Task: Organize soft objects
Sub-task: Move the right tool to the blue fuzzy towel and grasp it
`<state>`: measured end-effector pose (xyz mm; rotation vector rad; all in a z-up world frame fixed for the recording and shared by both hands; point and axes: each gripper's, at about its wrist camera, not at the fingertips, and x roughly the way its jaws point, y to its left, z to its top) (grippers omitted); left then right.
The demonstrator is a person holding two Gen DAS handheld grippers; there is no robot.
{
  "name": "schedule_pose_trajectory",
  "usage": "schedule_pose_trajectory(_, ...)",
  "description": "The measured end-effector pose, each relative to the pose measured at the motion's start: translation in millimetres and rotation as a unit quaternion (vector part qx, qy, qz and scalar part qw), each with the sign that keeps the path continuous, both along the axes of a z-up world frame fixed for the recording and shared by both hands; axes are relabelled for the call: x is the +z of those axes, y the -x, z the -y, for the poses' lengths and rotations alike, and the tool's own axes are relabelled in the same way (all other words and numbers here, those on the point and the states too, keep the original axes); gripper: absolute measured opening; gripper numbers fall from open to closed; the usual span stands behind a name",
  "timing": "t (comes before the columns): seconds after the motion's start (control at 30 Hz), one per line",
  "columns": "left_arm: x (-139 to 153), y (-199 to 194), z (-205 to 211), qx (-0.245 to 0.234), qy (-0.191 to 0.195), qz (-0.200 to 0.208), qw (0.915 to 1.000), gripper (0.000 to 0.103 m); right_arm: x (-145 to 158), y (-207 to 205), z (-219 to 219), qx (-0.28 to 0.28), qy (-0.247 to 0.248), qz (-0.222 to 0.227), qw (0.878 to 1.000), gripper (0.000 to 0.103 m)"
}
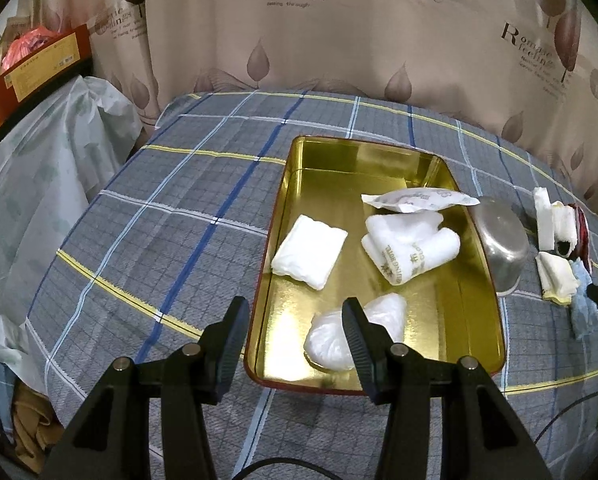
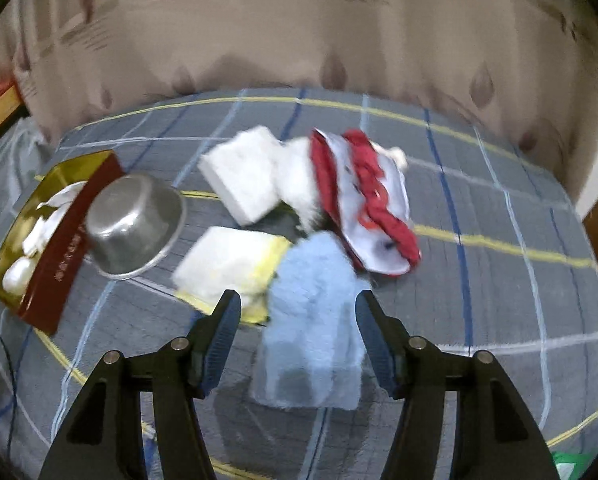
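Observation:
A gold tin tray [image 1: 479, 320] with a red outer wall lies on the checked cloth. It holds several white soft items: a folded pad [image 1: 310, 257], a rolled printed cloth [image 1: 409, 249], a sachet [image 1: 419, 199] and a white bag [image 1: 335, 340]. My left gripper [image 1: 295, 328] is open and empty above the tray's near left corner. My right gripper [image 2: 297, 320] is open with its fingers either side of a light blue fluffy cloth [image 2: 313, 336]. Beyond lie a white-and-yellow cloth [image 2: 227, 268], a white sponge block [image 2: 245, 174] and a red-and-white fabric piece [image 2: 369, 204].
An upturned steel bowl [image 2: 133, 224] leans against the tray's red wall [image 2: 67, 248]; it also shows in the left wrist view [image 1: 503, 240]. A leaf-print curtain [image 1: 339, 40] hangs behind the table. A plastic-covered heap [image 1: 39, 184] and boxes [image 1: 39, 64] stand at the left.

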<state>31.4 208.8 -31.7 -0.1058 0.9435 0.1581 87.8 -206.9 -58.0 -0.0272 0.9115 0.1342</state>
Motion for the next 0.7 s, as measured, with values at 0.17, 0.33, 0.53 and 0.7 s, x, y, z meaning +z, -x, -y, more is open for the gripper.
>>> schedule_pose_trajectory(0.17, 0, -1, 0, 0.000, 0.000, -0.001, 1.0000, 0.049, -23, -8, 10, -0.020, -0.019, -0.017, 0.999, 0.057)
schedule_pose_trajectory(0.33, 1, -2, 7, -0.006, 0.000, -0.007, 1.0000, 0.049, -43, -14, 14, -0.027, -0.027, -0.026, 0.999, 0.057)
schedule_pose_trajectory(0.53, 7, -4, 35, -0.036, -0.021, -0.008, 0.9991, 0.049, -46, -10, 18, -0.010, -0.004, -0.005, 1.000, 0.032)
schedule_pose_trajectory(0.7, 18, -9, 67, -0.076, -0.012, 0.002, 0.9971, 0.049, -48, -6, 37, -0.027, 0.003, 0.000, 1.000, 0.028)
